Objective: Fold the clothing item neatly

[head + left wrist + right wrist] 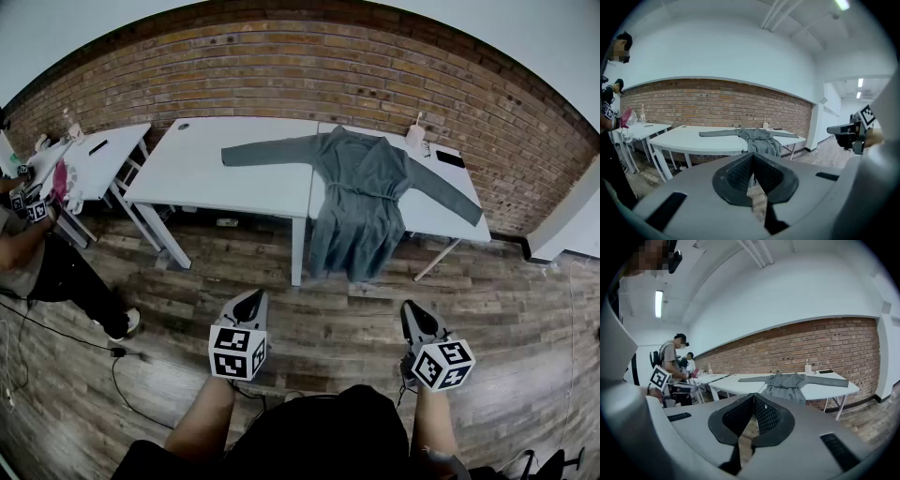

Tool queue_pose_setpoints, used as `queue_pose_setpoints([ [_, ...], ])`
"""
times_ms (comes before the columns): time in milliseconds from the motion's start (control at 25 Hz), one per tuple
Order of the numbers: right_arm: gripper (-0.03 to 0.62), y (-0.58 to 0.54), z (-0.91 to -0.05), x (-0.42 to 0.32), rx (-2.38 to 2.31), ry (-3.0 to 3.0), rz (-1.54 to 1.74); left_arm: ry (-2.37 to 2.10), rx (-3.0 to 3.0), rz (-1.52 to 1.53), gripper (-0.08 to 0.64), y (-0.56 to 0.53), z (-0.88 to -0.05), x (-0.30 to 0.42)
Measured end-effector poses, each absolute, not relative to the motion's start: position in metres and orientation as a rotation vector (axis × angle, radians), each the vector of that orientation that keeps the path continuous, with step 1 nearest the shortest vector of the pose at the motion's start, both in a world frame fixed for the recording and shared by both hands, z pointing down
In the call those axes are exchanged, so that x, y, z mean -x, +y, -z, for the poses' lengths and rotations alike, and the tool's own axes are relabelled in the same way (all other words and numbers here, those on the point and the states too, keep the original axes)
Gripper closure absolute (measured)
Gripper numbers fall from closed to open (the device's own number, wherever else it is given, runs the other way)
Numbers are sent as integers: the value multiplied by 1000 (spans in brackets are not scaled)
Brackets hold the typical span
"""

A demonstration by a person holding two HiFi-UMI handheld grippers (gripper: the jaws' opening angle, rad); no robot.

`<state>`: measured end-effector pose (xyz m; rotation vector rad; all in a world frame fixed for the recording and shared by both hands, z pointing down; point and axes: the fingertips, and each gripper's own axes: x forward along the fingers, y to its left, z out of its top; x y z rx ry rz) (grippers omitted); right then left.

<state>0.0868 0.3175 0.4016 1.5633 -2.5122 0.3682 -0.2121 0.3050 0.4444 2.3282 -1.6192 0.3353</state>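
Note:
A grey long-sleeved robe (361, 192) lies spread on the white tables (216, 173) by the brick wall, sleeves stretched left and right, its skirt hanging over the front edge. It also shows far off as the robe (757, 137) in the left gripper view and the robe (787, 382) in the right gripper view. My left gripper (251, 302) and right gripper (412, 314) hover over the wooden floor, well short of the tables. Both are shut with nothing between the jaws. The left gripper (753, 174) and right gripper (753, 414) point toward the tables.
A white bottle (415, 134) and a dark flat object (450, 158) sit at the table's far right end. Another person (37, 253) stands at a second white table (98, 155) on the left. Cables (56, 333) trail on the floor at left.

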Motion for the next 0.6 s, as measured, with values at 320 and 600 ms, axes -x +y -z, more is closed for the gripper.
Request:
queue_pose_setpoints([
  [320, 591, 300, -398, -72, -1568, -2500, -355, -1600, -2338, -334, 561, 290, -447, 225],
  [600, 591, 260, -404, -67, -1528, -2523, -362, -1605, -2325, -377, 561, 263, -456, 226],
])
